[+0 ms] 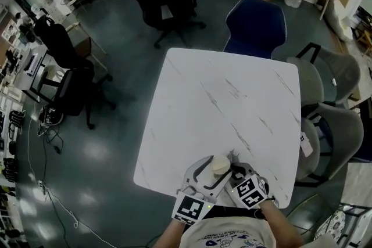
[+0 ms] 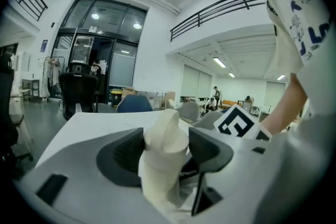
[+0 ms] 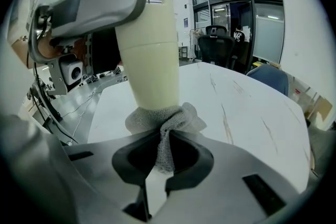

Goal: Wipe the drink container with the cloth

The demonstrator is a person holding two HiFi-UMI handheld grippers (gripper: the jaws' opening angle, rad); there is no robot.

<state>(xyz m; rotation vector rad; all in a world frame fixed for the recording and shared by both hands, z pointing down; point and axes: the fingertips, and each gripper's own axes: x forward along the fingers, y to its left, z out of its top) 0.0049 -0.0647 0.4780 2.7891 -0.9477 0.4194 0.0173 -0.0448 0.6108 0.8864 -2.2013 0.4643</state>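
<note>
Now L gripper (image 2: 165,149) jaws clamp drink container (image 3: 149,55), R gripper (image 3: 163,147) jaws pinch cloth (image 3: 168,120) against it.

The head view looks steeply down from over the near edge of the square white marble-patterned table (image 1: 221,101), its whole top in frame. The left gripper view sits low, facing across the table — the cream plastic drink container (image 2: 163,160) fills its foreground. The right gripper view looks past the grey knitted cloth (image 3: 165,123) at that container, equally near; all three share container and tabletop.
</note>
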